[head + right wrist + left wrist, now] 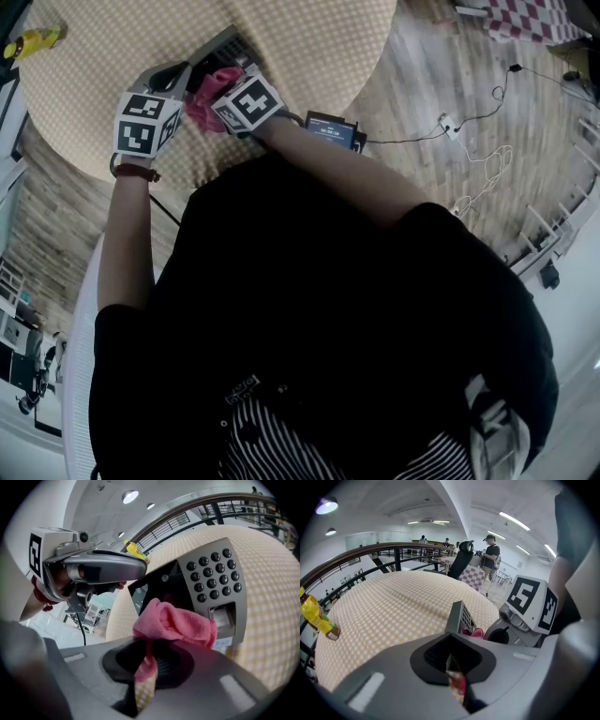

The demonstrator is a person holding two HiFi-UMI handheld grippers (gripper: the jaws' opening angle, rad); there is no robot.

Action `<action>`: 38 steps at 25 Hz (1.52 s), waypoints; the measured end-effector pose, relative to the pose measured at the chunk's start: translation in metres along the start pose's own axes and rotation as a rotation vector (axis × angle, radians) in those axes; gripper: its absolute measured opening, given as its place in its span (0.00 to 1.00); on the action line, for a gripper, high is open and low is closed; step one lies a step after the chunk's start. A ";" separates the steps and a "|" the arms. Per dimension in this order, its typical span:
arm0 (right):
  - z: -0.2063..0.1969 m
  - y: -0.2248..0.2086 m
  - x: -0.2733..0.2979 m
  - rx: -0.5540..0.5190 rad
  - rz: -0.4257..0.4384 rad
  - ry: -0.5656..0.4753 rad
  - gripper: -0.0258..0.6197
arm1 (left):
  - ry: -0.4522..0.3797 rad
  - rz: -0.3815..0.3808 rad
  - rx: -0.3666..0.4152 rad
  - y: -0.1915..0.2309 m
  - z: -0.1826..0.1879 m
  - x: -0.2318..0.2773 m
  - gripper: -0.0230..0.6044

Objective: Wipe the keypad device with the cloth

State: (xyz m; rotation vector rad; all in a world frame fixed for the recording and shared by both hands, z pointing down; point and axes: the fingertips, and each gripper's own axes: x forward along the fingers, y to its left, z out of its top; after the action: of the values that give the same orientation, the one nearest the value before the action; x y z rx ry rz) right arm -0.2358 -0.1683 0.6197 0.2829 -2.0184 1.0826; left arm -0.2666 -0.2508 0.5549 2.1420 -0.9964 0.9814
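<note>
**Keypad device (211,581) under the cloth (176,623)**

Propped at a tilt on the round checked table (309,47), key face turned toward the right gripper (145,663). Clamped between that gripper's jaws: the pink cloth, bunched ahead of the tips and pressed against the device's face just below the dark keys, beside the slot. Left gripper (450,656) clenched, jaws drawn together with only a thin slit between, tips at the device's upper edge. Farther off on the table, a yellow bottle (33,39), well apart from both grippers.
</note>
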 end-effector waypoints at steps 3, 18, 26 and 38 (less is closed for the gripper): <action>0.009 0.005 -0.007 0.020 -0.014 -0.011 0.12 | -0.004 0.003 -0.005 -0.001 0.000 -0.001 0.04; 0.014 0.005 -0.008 -0.025 0.036 -0.048 0.12 | -0.019 0.013 0.009 -0.001 0.000 -0.002 0.04; 0.022 0.011 -0.015 0.003 0.030 -0.092 0.12 | -0.027 0.021 0.005 -0.002 -0.001 -0.002 0.04; 0.037 0.021 -0.011 -0.096 0.032 -0.071 0.12 | -0.036 0.054 0.022 0.000 -0.001 -0.004 0.04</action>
State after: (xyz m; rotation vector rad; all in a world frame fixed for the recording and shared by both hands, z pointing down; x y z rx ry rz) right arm -0.2600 -0.1862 0.5881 0.2426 -2.1377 1.0039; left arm -0.2687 -0.2487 0.5526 2.1680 -1.0698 0.9871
